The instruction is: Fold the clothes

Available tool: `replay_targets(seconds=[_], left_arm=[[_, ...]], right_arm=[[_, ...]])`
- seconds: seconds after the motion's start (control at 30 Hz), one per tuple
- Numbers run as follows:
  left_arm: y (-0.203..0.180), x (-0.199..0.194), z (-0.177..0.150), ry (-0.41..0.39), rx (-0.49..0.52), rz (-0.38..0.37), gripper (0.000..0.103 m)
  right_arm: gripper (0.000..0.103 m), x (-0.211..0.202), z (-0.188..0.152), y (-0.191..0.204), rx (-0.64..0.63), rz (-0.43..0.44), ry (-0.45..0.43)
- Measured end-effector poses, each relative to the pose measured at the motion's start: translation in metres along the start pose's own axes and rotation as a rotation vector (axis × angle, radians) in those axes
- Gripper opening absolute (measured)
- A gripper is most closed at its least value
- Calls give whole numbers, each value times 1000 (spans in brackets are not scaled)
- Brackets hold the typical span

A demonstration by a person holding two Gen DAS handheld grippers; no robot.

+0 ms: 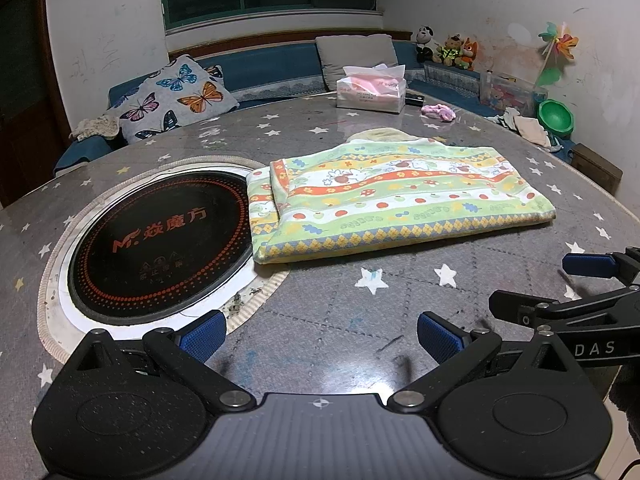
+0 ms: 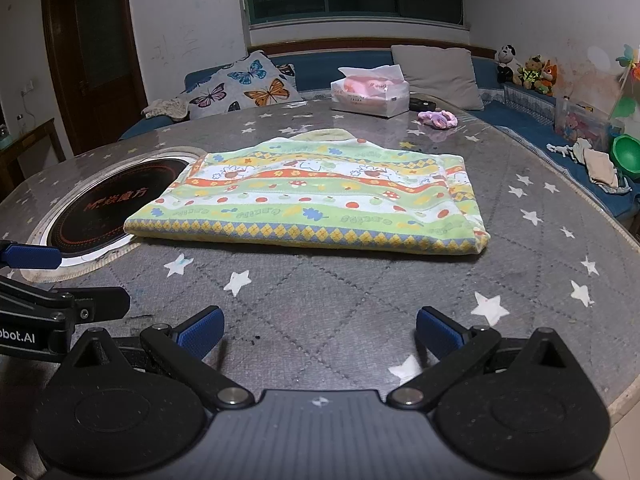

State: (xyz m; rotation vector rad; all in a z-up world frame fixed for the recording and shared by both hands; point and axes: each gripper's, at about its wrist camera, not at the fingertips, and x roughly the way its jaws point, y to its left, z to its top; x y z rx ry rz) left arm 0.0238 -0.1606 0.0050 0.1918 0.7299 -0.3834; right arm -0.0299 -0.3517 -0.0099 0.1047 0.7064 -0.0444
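A folded green, yellow and orange patterned garment (image 1: 396,196) lies flat on the round grey star-print table (image 1: 320,292); it also shows in the right wrist view (image 2: 312,196). Its left edge overlaps the built-in black cooktop (image 1: 160,240). My left gripper (image 1: 320,338) is open and empty, above the table in front of the garment. My right gripper (image 2: 318,334) is open and empty, also short of the garment's near edge. Each gripper shows at the edge of the other's view.
A tissue box (image 1: 370,90), a dark small object (image 1: 414,100) and a pink-purple scrunchie (image 1: 438,112) sit at the table's far side. A blue bench with a butterfly pillow (image 1: 172,98), a grey pillow (image 1: 360,60), plush toys (image 1: 444,50) and a green bowl (image 1: 554,116) rings the table.
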Motion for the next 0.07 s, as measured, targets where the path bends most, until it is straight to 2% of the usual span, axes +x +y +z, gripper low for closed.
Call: replay_targets(seconds=[0.07], left_arm=[[1,0,0,1,-1,-2,103]], right_arm=[[103,0,0,0,0,0,0]])
